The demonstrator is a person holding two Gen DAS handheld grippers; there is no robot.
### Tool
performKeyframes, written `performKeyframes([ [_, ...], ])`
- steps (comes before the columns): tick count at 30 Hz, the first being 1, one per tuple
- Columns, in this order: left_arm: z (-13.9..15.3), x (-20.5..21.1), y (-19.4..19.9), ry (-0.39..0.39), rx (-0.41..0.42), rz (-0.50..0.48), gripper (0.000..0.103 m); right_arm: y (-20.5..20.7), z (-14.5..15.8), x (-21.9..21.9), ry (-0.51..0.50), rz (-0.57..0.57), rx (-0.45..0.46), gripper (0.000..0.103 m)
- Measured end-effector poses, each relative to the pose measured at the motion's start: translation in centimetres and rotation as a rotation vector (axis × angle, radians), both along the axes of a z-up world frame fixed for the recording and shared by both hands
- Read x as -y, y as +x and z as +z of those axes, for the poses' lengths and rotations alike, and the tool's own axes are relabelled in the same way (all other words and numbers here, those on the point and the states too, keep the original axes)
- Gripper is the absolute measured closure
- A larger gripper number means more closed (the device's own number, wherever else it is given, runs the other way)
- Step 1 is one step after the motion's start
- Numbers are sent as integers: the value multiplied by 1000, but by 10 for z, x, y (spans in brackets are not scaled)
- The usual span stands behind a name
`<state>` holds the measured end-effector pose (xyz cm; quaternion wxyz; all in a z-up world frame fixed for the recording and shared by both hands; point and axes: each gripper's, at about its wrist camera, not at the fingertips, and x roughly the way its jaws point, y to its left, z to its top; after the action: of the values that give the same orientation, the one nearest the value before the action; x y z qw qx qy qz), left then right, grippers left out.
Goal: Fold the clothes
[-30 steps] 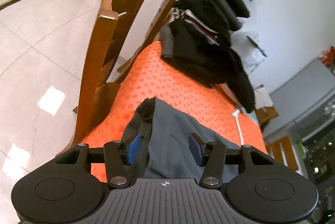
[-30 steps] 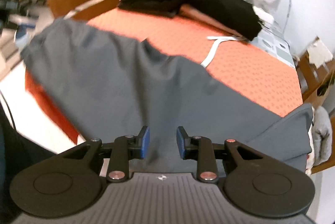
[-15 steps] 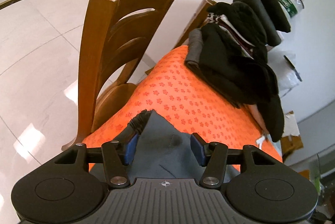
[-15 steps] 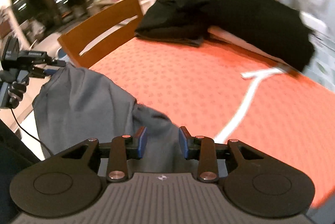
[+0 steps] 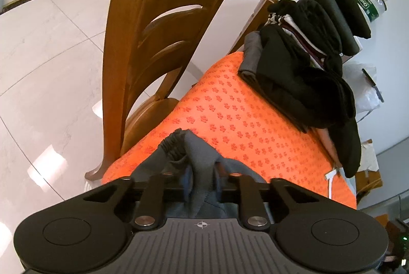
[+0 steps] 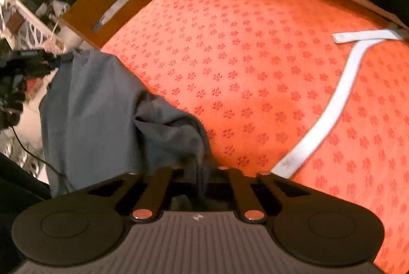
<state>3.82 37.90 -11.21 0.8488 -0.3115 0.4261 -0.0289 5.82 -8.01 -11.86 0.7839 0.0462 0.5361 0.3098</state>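
A grey garment (image 6: 102,105) hangs over the near edge of the table with the orange flower-patterned cloth (image 6: 255,74). My left gripper (image 5: 202,179) is shut on its bunched waistband end (image 5: 189,146) at the table's near corner. My right gripper (image 6: 199,174) is shut on another bunched part of the same garment, low over the cloth. The left gripper also shows at the left edge of the right wrist view (image 6: 33,59), holding the garment's far corner. The pads of both grippers are hidden by fabric.
A pile of dark folded clothes (image 5: 306,64) sits at the far end of the table, with a water bottle (image 5: 370,2) behind. A white strap (image 6: 332,105) lies on the cloth. A wooden chair (image 5: 153,56) stands beside the table's left side.
Both grippers closed on the grey garment. The right gripper swung lower and nearer over the cloth, and the garment gathered toward the near edge. The left gripper moved closer to the chair.
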Motion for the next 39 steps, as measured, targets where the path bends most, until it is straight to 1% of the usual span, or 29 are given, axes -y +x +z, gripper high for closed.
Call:
performKeyframes([
  [2,2,-2,-4,0,2,3,88,-19,14,4,26,-11,35,99],
  [5,3,-7,-9,1,-6,12,88,-47,26,2,5,18,54,99],
  [7,3,-10,-11,0,-9,15,88,-61,26,-4,-45,43,69,99],
  [11,2,-13,-11,1,-9,1,88,-73,23,-11,-121,76,114,98],
  [13,0,-13,-9,-1,-10,-6,88,-70,25,-11,-122,73,119,95],
  [15,-1,-13,-7,-3,-9,-11,88,-60,30,-12,-99,61,121,93],
  [17,-2,-14,-6,-12,-8,-15,88,-47,35,-11,-54,29,112,80],
  [19,-4,-15,-6,-21,-7,-17,87,-31,36,-9,16,-5,80,72],
  [20,-4,-15,-6,-24,-6,-19,86,-22,35,-8,55,-22,60,71],
  [23,-5,-17,-5,-43,0,-29,84,2,22,-10,155,-58,-45,71],
  [25,-4,-18,-3,-58,5,-32,81,14,10,-13,203,-43,-113,70],
  [26,-4,-18,-2,-66,9,-33,77,19,4,-15,224,-31,-148,70],
  [27,-4,-18,0,-71,10,-33,75,21,-2,-17,240,-20,-183,70],
  [29,-5,-19,3,-85,16,-29,65,24,-13,-23,258,-8,-237,69],
  [32,-6,-21,8,-109,26,-18,61,28,-28,-29,304,25,-328,67],
  [34,-8,-22,13,-118,29,-15,57,28,-36,-31,322,40,-370,66],
  [37,-14,-21,21,-118,17,-17,57,28,-48,-32,342,35,-404,65],
  [39,-19,-19,27,-125,1,-18,57,29,-54,-31,388,2,-422,65],
])
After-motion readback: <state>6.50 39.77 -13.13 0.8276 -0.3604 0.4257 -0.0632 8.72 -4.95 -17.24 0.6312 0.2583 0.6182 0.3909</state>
